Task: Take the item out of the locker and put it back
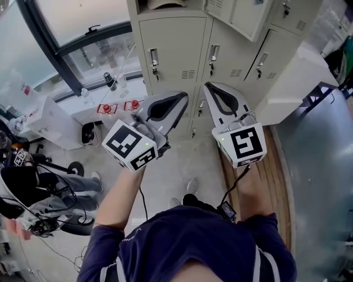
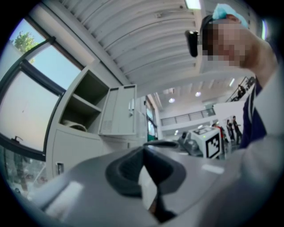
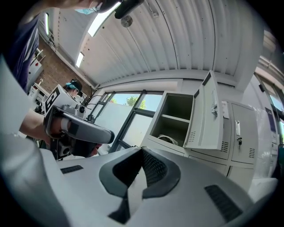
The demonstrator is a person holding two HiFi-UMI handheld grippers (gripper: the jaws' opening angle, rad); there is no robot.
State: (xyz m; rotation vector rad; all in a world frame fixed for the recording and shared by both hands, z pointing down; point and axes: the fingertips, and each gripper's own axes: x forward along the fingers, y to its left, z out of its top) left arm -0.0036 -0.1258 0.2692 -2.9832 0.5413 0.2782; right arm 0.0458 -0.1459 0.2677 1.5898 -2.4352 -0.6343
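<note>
We hold the left claw (image 1: 183,97) and right claw (image 1: 209,86) clenched, empty; a pale rounded item (image 1: 160,4) sits in the grey metal locker (image 1: 175,47) at twelve o'clock.

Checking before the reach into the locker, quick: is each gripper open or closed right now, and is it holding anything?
Left gripper: closed, holding nothing.
Right gripper: closed, holding nothing.

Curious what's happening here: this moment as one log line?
left gripper shut, empty | right gripper shut, empty | locker door open | item inside
</note>
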